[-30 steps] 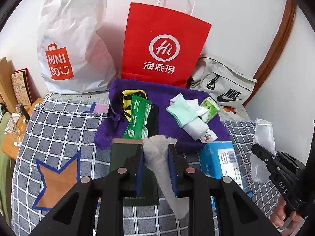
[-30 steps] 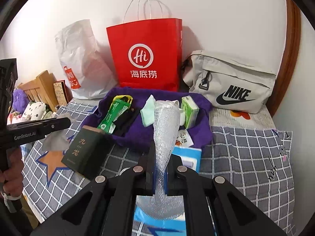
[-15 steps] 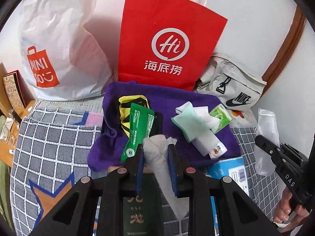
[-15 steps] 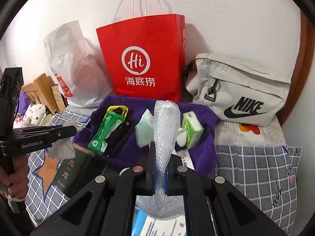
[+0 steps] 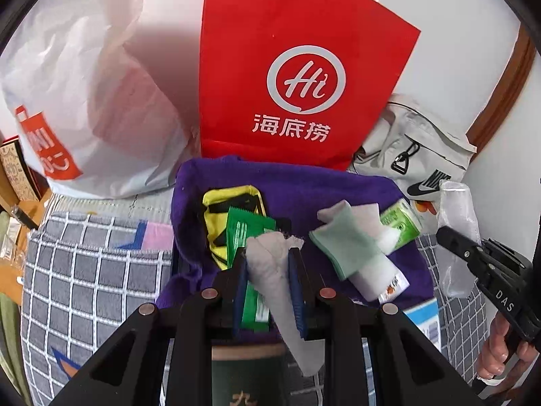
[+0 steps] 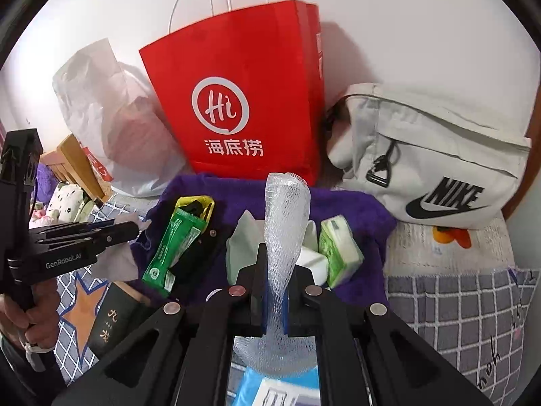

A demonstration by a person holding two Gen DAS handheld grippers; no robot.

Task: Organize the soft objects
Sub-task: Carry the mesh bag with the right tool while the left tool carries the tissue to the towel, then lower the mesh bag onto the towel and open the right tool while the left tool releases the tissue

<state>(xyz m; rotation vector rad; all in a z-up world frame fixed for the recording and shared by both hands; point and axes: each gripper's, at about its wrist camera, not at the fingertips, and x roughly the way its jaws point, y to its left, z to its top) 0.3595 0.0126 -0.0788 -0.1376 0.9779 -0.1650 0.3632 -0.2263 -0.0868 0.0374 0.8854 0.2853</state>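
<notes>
Both grippers have moved closer over the purple towel [image 5: 304, 182]: left gripper [image 5: 270, 267] pinches a grey tissue [image 5: 274, 280], right gripper [image 6: 274, 291] clamps clear foam netting [image 6: 285, 223], likely ready for dropping there.

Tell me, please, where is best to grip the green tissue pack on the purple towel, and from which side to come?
Probably grip the green tissue pack across its two broad faces, near its upper end, coming from above. It lies tilted on the purple towel, with its right side free. On its left the white rolled cloth leans against it, so fingers entering there would snag.
</notes>
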